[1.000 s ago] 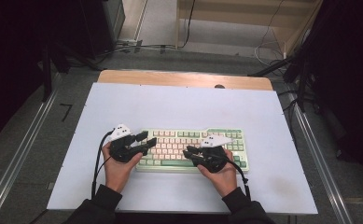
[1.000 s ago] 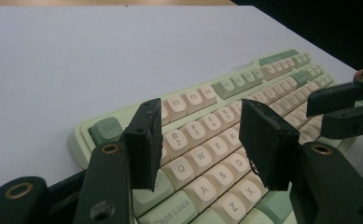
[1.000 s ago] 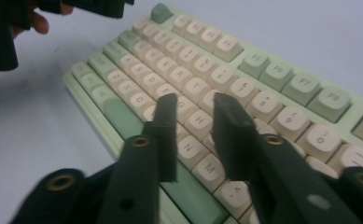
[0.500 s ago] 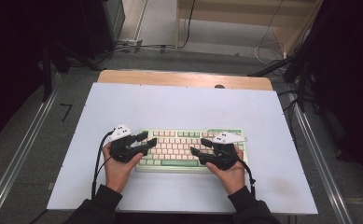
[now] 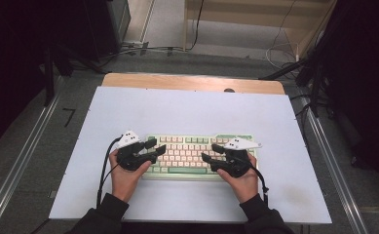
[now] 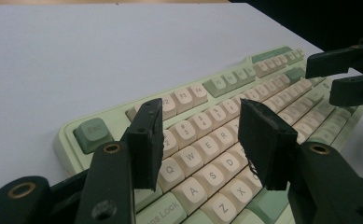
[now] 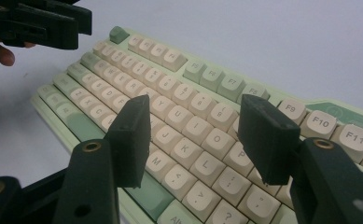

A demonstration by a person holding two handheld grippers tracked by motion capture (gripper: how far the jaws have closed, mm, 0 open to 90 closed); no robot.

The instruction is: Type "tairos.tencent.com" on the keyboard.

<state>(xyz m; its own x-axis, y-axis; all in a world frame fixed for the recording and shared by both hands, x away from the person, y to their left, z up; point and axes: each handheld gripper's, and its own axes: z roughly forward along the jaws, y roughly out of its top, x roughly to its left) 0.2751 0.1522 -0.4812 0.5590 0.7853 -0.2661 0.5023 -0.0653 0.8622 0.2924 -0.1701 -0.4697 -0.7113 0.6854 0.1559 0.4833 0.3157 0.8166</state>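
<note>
Keyboard (image 5: 192, 152) on white table (image 5: 187, 112), both grippers (image 5: 159, 147) (image 5: 208, 152) open above it

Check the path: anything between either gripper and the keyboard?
Nothing visible. Left gripper and right gripper each hover over an end of the keyboard, jaws apart with nothing between them; the right jaws have just been opening. In both gripper views, bare keys lie directly past the jaws.

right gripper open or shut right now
Open. The right gripper has just been opening; its jaws stand apart above the keyboard with nothing between them.
</note>
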